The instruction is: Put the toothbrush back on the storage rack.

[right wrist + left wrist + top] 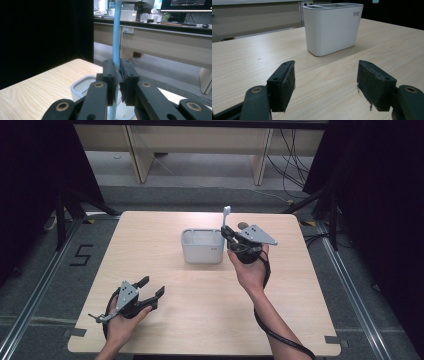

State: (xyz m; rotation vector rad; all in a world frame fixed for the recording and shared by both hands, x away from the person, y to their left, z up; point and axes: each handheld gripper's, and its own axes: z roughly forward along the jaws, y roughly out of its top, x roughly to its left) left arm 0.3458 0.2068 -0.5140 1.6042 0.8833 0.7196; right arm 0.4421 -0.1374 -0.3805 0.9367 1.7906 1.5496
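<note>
The blue stick's (pixel 116 32) top is cut off by the right gripper view's upper edge; its lower end is hidden inside the white holder (pixel 83 87)

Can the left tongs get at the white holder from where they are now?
Probably yes: the left tongs stand open and empty, facing the white holder across bare table, while the right tongs hold a blue toothbrush upright over its far end.

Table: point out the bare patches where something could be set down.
Bare wood runs left of the white holder to the table edge, and between it and the left tongs. Crowded at the holder's right end, where the right tongs grip the blue stick.
</note>
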